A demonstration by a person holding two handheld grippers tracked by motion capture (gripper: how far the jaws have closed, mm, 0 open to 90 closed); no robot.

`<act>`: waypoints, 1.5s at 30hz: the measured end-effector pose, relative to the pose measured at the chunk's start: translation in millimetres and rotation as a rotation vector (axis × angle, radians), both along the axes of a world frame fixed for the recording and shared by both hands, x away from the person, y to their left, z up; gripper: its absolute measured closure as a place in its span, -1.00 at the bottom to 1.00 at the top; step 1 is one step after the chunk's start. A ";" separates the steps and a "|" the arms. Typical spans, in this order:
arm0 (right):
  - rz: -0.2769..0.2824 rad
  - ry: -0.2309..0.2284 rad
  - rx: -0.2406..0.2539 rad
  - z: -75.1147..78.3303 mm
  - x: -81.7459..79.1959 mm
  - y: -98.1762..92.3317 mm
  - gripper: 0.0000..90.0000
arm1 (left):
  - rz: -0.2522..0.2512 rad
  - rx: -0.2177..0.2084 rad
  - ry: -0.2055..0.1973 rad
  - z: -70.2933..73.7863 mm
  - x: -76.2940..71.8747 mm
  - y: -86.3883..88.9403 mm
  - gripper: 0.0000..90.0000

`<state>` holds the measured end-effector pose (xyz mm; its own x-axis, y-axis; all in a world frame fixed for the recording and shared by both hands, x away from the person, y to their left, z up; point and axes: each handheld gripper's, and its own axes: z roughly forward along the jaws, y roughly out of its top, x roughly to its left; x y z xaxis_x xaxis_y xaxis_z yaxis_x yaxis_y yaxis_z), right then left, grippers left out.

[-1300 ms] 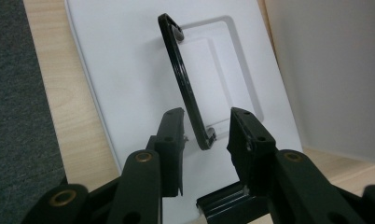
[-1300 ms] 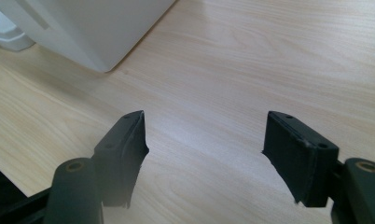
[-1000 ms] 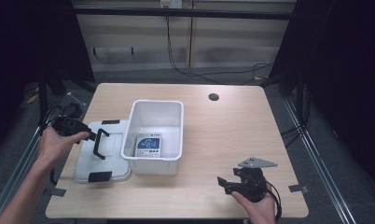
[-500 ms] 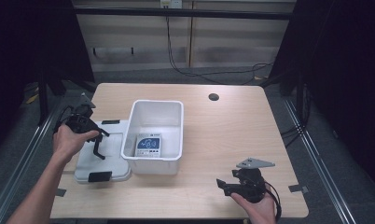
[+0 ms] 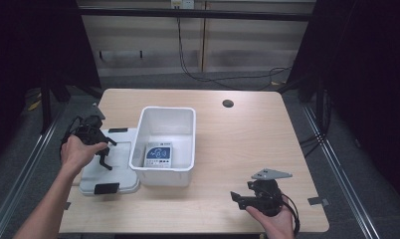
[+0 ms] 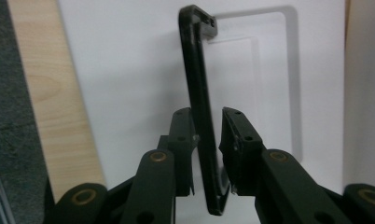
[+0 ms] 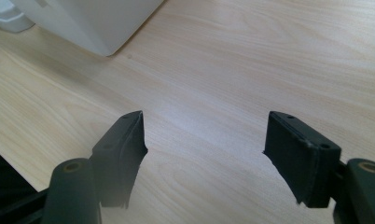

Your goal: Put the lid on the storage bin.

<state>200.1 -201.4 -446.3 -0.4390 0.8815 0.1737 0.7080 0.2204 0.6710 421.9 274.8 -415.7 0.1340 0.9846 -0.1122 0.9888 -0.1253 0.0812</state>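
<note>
**Handle grip may slip off-centre**

On the bench (image 5: pixel 248 149), the white lid (image 5: pixel 119 164) lies flat at 9 o'clock of the white bin (image 5: pixel 165 130). The left tool (image 6: pixel 208 135) has just been closing around the lid's black handle (image 6: pixel 197 88); one pad touches, the other shows a gap, so the handle could twist loose on lifting. The right tool (image 7: pixel 204 154) rests wide open, empty.

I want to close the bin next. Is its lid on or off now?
Off. The white lid lies flat on the table beside the open bin.
</note>
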 end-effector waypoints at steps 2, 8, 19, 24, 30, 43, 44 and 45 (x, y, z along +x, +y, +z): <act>0.004 0.002 0.001 -0.3 0.1 0.4 -0.38 | -0.006 0.006 0.007 -0.6 -0.3 -3.3 0.64; 0.007 0.004 -0.001 -0.5 -0.3 0.8 -0.39 | -0.004 0.000 0.028 -1.8 1.0 -2.2 0.77; 0.013 0.007 -0.002 -1.0 -0.1 1.2 -0.39 | -0.029 -0.041 0.047 -0.3 2.2 -1.5 0.83; 0.017 0.006 0.003 -1.2 0.3 0.6 -0.39 | -0.043 -0.045 0.056 0.1 3.3 1.5 0.88; 0.014 0.012 0.004 -1.3 0.3 0.8 -0.39 | -0.035 -0.033 0.060 1.6 2.6 3.6 0.89; 0.016 0.011 0.005 -1.4 0.2 0.6 -0.39 | -0.032 -0.008 0.057 14.0 2.1 5.7 0.89; 0.016 0.011 0.005 -1.4 0.2 0.6 -0.39 | -0.037 0.002 0.062 15.5 2.1 6.1 0.89; 0.016 0.011 0.005 -1.5 0.2 0.5 -0.39 | -0.036 0.014 0.057 18.4 2.0 7.0 0.89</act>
<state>200.3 -200.8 -447.9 -0.4513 0.8733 0.1833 0.7119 0.2285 0.6640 423.9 281.8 -397.4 0.1626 0.9809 -0.1071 0.9867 -0.1612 0.0224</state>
